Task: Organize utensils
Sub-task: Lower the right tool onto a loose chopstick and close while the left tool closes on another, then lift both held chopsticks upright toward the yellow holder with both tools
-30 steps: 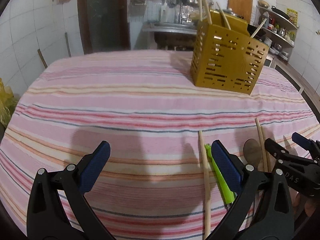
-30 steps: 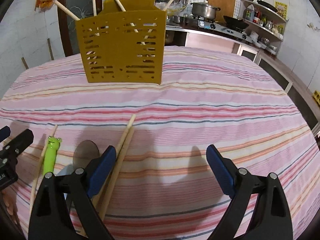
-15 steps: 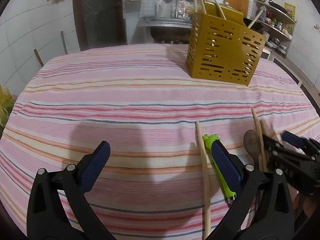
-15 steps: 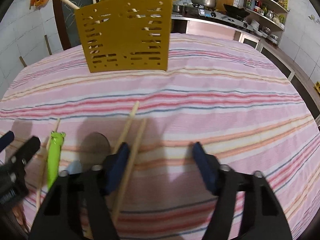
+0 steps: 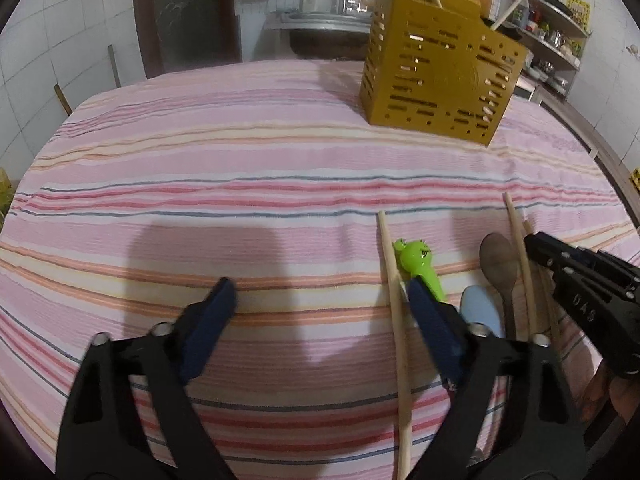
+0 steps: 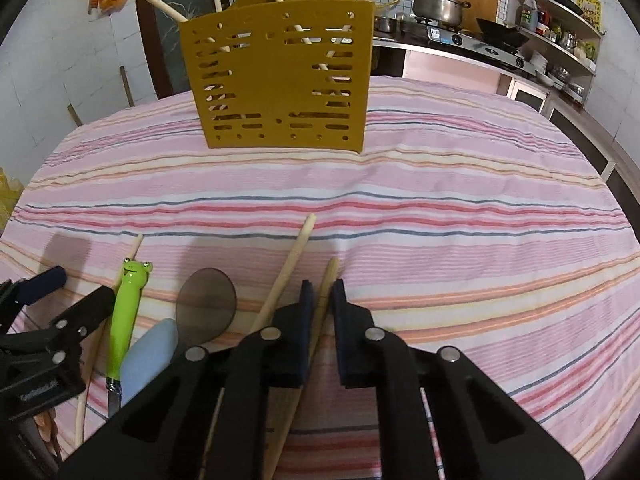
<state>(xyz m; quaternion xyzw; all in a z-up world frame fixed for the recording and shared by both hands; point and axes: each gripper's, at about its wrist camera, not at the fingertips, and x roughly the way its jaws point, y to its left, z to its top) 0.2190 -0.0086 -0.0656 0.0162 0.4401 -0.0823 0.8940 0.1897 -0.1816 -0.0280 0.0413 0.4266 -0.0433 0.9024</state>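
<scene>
My right gripper (image 6: 323,296) is shut on a thin wooden stick (image 6: 329,276) lying on the striped cloth, with both blue pads against it. A thicker wooden stick (image 6: 292,256) lies just to its left. My left gripper (image 5: 320,300) is open and its jaws are closing. Another wooden stick (image 5: 394,300) lies on the cloth just inside its right finger, untouched by the pads. A green frog-handled knife (image 5: 420,264) lies partly under that finger. The yellow slotted holder (image 6: 280,80) stands at the back with several sticks in it.
A brown spoon (image 6: 206,304) and a pale blue utensil (image 6: 150,348) lie between the two grippers. The left gripper (image 6: 68,292) shows at the left edge of the right wrist view. A stove and shelves stand beyond the table's right edge (image 6: 600,168).
My right jaws closed from wide open onto the thin wooden stick. My left jaws came in somewhat. Both grippers tipped down a little.
</scene>
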